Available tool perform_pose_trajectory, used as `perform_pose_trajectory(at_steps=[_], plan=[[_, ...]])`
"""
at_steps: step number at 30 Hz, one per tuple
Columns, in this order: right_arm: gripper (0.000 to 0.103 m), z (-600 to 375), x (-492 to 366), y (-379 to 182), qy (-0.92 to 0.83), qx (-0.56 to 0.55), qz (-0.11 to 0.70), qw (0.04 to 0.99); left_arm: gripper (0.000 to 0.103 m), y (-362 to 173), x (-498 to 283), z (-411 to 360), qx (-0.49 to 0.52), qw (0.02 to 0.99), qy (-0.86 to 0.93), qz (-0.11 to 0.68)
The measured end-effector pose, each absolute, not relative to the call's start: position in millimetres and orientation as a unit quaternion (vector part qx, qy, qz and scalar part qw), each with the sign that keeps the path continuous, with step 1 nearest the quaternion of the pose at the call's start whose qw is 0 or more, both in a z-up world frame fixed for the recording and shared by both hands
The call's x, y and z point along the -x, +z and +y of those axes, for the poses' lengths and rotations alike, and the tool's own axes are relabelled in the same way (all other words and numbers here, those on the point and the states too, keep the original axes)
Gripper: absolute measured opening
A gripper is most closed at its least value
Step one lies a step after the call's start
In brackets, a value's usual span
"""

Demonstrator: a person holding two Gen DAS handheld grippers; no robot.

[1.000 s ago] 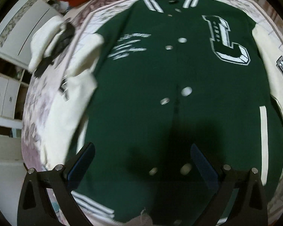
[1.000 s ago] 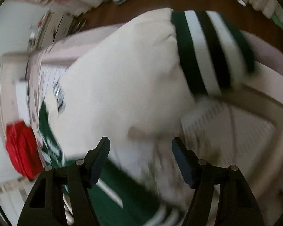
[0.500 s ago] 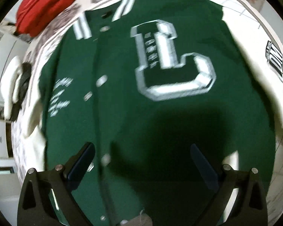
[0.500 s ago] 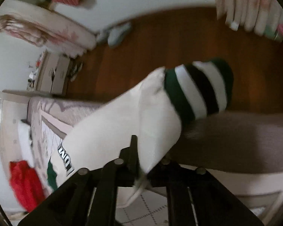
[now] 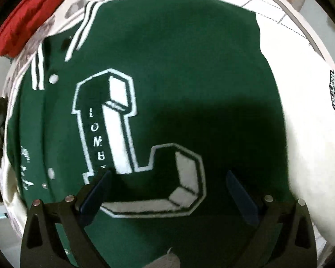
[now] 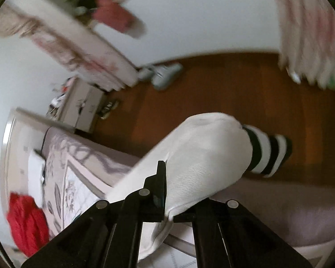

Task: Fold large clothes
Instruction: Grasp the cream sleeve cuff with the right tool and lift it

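We see the green jacket [image 5: 189, 71] lying flat on the bed [image 6: 82, 174], front side up, with its big white letter L [image 5: 122, 151] directly under our left gripper [image 5: 167, 189], whose jaws are released and empty above the cloth. Our right gripper [image 6: 167, 192] is clenched on the jacket's white sleeve [image 6: 201, 156], lifted beside the bed over the wooden floor [image 6: 212, 89]. A red garment [image 5: 26, 17] lies beyond the jacket's collar.

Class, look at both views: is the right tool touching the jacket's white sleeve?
Touching. The right wrist view shows the right tool shut on the white sleeve, its leather pinched between the closed fingers and lifted off the bed.
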State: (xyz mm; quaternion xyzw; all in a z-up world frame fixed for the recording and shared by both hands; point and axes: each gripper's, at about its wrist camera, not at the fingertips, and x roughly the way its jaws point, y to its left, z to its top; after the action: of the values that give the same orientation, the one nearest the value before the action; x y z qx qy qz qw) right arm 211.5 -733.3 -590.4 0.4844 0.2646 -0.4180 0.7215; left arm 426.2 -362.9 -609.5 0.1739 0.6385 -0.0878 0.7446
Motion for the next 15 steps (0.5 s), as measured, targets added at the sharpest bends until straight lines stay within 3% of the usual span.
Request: perform_pose_trajectory(at_steps=[8, 15], plan=[[0.003, -670.0, -350.2, -485.6, -0.319, -0.336, 0.292, 0.837, 0.103, -587.5, -437.4, -301.8, -0.122, 0.749, -0.093, 0.645], [0.003, -496.3, -500.4, -484.7, -0.17, -0.231, 0.367, 0.885, 0.103, -547.5, -453.0, -105.3, -0.023, 0.777, 0.009, 0.629]])
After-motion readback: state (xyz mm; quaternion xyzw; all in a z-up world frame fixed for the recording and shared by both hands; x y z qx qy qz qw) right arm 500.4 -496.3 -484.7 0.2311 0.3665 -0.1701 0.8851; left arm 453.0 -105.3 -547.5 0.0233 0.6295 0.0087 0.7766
